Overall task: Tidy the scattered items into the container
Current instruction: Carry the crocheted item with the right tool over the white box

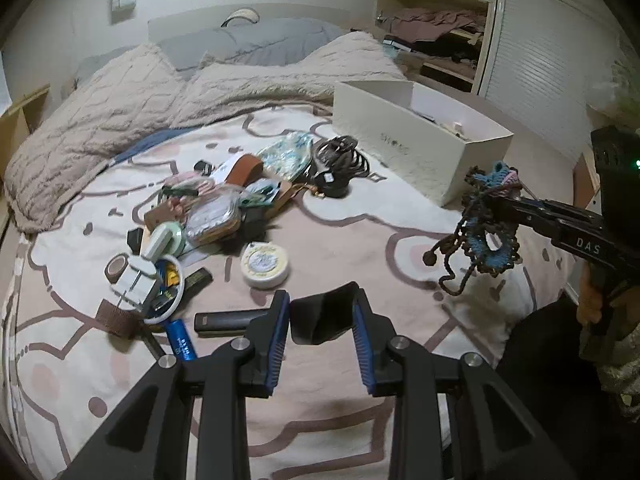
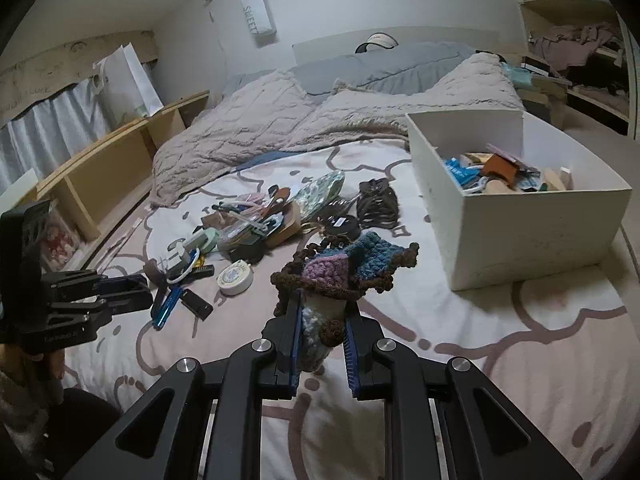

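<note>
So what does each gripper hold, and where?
Right gripper pinches the crocheted pouch by its lower end. Left gripper grips a black object by its sides.

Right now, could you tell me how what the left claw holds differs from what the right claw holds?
The left claw holds a small black object, smooth, stiff and plain; the right claw holds a crocheted piece, soft and knitted in blue, purple and brown. The black object sits compactly between the pads, while the crocheted piece spills past them with brown cords dangling. Both are gripped clear of the bedspread, neither yet in the white box.
</note>
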### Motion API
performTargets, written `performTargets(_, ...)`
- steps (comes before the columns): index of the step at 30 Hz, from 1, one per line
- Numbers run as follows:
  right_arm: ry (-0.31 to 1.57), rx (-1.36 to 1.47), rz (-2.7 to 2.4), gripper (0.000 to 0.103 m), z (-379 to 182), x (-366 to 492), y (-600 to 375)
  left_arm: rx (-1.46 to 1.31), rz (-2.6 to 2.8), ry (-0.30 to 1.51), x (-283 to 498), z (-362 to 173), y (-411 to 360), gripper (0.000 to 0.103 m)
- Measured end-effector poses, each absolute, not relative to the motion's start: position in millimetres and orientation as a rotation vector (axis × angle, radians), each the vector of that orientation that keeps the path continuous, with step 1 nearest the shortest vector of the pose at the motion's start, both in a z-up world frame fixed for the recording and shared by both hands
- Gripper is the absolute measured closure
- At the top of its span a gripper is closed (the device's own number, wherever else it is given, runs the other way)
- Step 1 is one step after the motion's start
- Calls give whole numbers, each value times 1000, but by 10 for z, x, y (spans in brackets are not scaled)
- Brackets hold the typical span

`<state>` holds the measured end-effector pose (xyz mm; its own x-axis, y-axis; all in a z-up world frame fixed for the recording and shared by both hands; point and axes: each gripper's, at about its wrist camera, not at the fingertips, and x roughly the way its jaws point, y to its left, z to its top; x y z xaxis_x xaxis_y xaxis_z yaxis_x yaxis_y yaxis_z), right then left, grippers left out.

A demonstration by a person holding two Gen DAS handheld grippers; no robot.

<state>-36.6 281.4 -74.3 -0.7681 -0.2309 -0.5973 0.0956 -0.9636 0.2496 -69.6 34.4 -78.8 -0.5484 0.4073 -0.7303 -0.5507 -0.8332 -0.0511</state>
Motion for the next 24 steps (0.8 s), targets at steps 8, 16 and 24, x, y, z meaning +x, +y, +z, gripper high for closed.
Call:
performTargets(8, -316, 989, -2807, 84, -655, -294, 3060, -980, 2324, 229, -552, -632, 648, 72)
performTargets(16, -198, 959, -2832, 84, -505, -303, 3262, -936, 2308, 219, -589, -544, 938, 72)
performTargets(24, -91, 937, -2819, 84, -204, -395, 3535, -902, 2283, 208, -648, -464, 1283, 72)
